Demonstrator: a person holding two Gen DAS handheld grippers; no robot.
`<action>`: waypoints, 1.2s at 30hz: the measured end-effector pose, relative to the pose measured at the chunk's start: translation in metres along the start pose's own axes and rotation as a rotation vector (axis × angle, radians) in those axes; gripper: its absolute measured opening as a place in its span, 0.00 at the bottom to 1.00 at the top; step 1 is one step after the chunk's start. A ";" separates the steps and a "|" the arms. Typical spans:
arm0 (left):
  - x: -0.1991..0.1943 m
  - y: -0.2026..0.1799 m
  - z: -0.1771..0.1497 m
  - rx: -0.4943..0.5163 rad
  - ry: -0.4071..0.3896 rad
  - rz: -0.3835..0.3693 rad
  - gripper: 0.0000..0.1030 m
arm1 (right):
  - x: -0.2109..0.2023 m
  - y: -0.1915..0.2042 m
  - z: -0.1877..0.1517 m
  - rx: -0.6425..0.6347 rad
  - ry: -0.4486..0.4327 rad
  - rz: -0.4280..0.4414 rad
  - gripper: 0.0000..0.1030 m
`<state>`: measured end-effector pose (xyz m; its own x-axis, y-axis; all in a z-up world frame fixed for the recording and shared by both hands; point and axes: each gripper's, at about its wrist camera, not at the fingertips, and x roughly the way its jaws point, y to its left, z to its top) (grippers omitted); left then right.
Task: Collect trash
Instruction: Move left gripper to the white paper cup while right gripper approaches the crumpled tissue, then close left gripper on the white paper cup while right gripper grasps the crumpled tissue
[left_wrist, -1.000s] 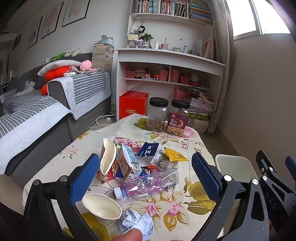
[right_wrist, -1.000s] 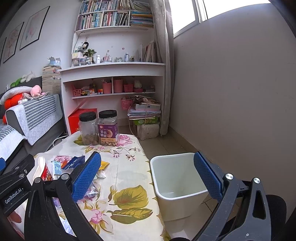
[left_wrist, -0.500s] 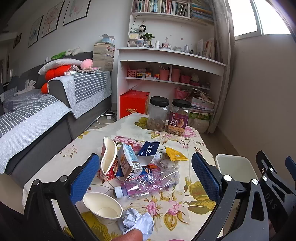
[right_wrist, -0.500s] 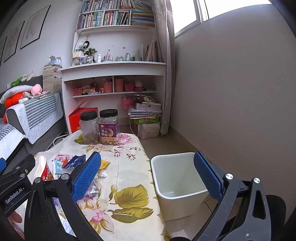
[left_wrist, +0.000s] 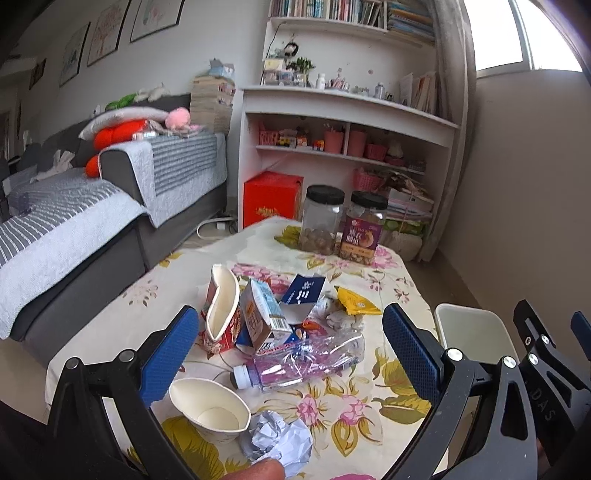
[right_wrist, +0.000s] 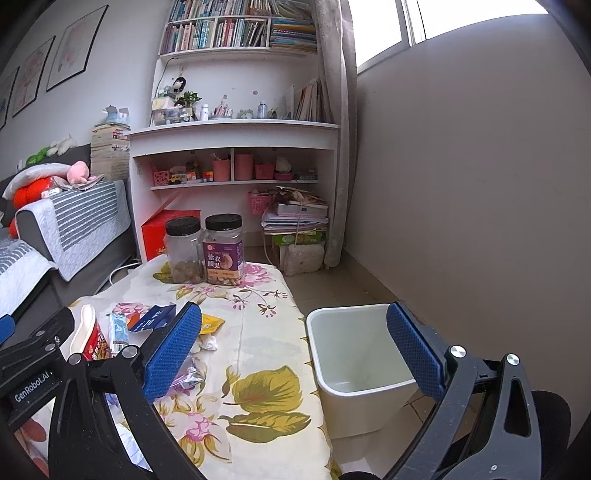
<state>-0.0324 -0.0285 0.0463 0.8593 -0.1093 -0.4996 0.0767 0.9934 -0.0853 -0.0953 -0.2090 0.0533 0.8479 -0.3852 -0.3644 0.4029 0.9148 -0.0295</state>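
Trash lies in a heap on the floral table (left_wrist: 380, 391): a crushed plastic bottle (left_wrist: 299, 360), a milk carton (left_wrist: 264, 314), a squashed paper cup (left_wrist: 221, 306), an upright paper cup (left_wrist: 210, 408), a crumpled paper ball (left_wrist: 279, 441), a blue wrapper (left_wrist: 304, 290) and a yellow wrapper (left_wrist: 354, 301). My left gripper (left_wrist: 291, 350) is open and empty, hovering above the heap. My right gripper (right_wrist: 295, 350) is open and empty over the table's right edge, beside the white bin (right_wrist: 354, 365) on the floor. The bin also shows in the left wrist view (left_wrist: 472, 332).
Two black-lidded jars (left_wrist: 341, 225) stand at the table's far end. A grey sofa (left_wrist: 74, 229) runs along the left. A white bookshelf (left_wrist: 347, 122) and a red box (left_wrist: 271, 197) stand behind the table. A wall (right_wrist: 480, 184) is on the right.
Both grippers stay open and nearly still. The views have shifted only slightly.
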 end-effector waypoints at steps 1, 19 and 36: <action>0.004 0.003 0.001 -0.003 0.023 0.003 0.94 | 0.002 0.002 0.001 -0.026 0.004 -0.005 0.93; 0.099 0.100 -0.048 -0.400 0.644 0.126 0.94 | 0.117 0.036 0.004 -0.068 0.363 0.338 0.93; 0.121 0.119 -0.067 -0.422 0.750 0.055 0.63 | 0.088 0.095 -0.075 -0.465 0.628 0.847 0.93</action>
<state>0.0471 0.0743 -0.0818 0.2837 -0.2035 -0.9371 -0.2769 0.9182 -0.2832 -0.0081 -0.1469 -0.0513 0.4118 0.3836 -0.8266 -0.4905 0.8578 0.1537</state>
